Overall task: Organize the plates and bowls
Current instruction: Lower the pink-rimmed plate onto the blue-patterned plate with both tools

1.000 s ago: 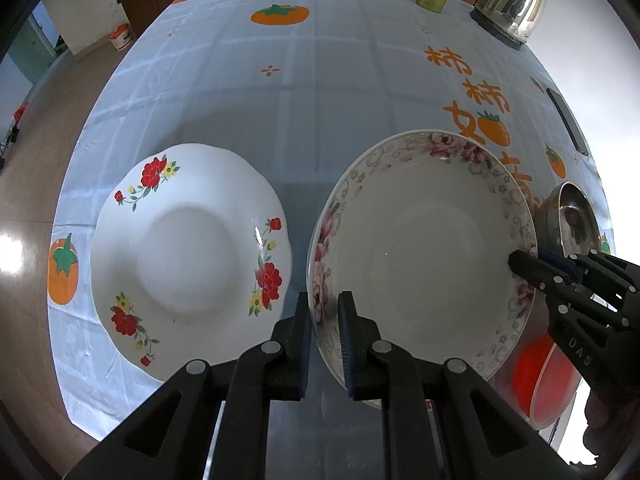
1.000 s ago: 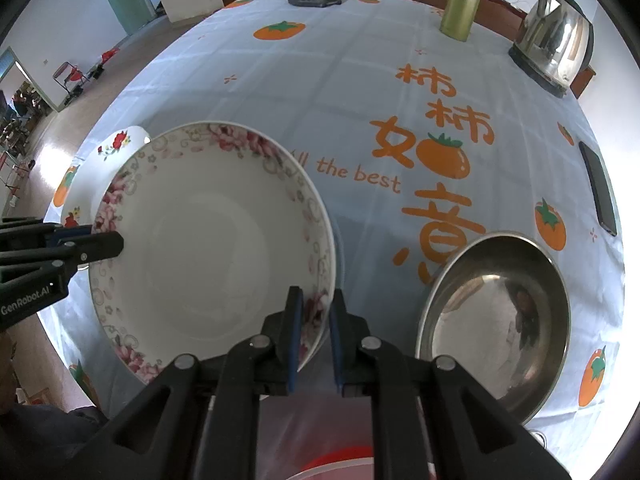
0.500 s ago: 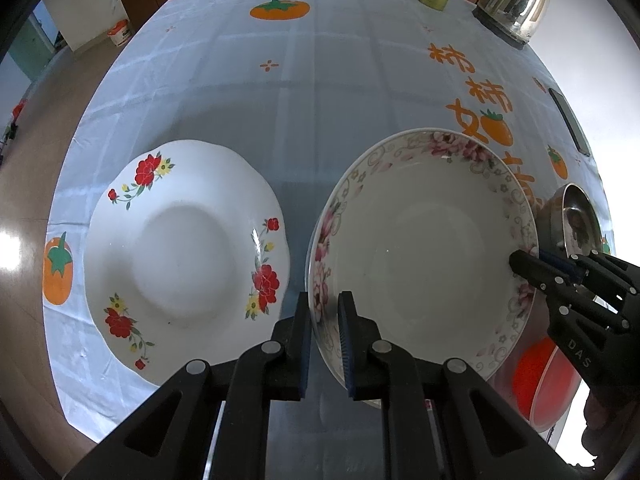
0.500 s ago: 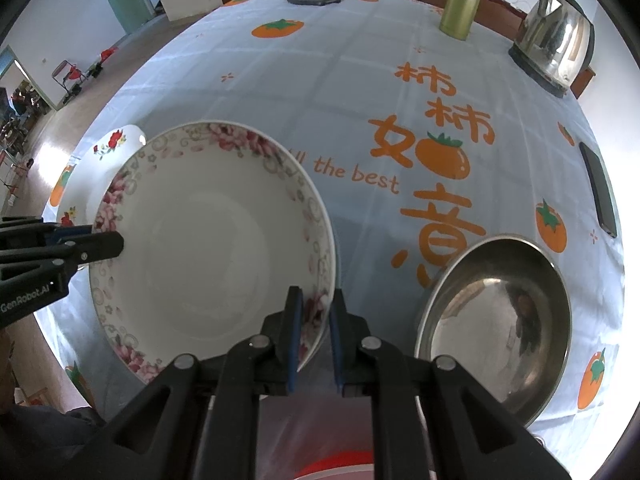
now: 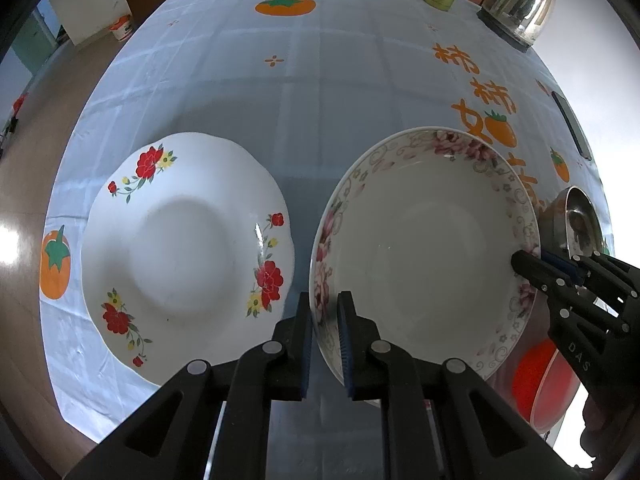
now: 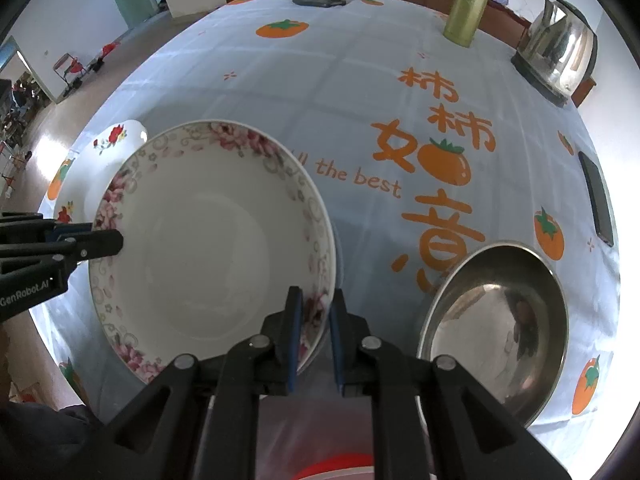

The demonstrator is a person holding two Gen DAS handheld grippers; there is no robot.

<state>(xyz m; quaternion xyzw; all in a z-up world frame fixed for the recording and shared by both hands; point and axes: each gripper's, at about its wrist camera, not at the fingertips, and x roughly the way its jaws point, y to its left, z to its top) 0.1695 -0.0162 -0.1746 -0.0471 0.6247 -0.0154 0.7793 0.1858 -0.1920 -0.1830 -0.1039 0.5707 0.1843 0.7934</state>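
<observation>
Both grippers, left (image 5: 325, 320) and right (image 6: 314, 320), clamp opposite rims of the bowl (image 5: 424, 248) above the table; next, probably level transfer onto the plate (image 5: 188, 248)

The tablecloth (image 6: 360, 92) reads "ll the best" beside large orange Chinese characters. The left gripper (image 6: 120, 241) bears "GenRobot.AI"; the right gripper (image 5: 516, 262) seemingly "DAS".
</observation>
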